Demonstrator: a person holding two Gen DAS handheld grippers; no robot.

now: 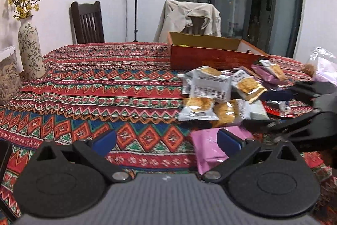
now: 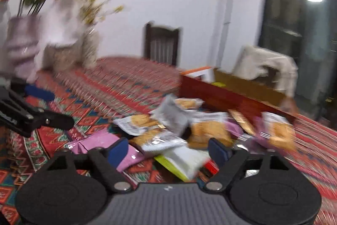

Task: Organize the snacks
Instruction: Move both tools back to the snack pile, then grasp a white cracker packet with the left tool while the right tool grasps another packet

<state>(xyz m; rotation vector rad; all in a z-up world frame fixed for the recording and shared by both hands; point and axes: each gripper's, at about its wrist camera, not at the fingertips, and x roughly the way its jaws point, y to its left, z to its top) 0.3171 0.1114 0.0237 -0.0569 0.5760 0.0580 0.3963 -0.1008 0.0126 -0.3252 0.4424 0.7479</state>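
Note:
A pile of snack packets (image 1: 212,94) lies on the patterned tablecloth (image 1: 105,81), white and purple ones with golden snacks, in front of an open red cardboard box (image 1: 210,54). A pink packet (image 1: 210,149) lies nearest. My left gripper (image 1: 166,140) is open and empty, low over the cloth, its right finger over the pink packet. My right gripper (image 2: 168,149) is open and empty just above the pile (image 2: 181,125); this view is blurred. The box (image 2: 227,96) stands behind the pile. The right gripper also shows at the right of the left wrist view (image 1: 294,111).
A flowered vase (image 1: 30,52) and a clear jar (image 1: 8,75) stand at the table's left. Two chairs (image 1: 87,22) stand behind the table, one draped with a beige jacket (image 1: 189,18). A plastic bag (image 1: 324,64) lies at the far right.

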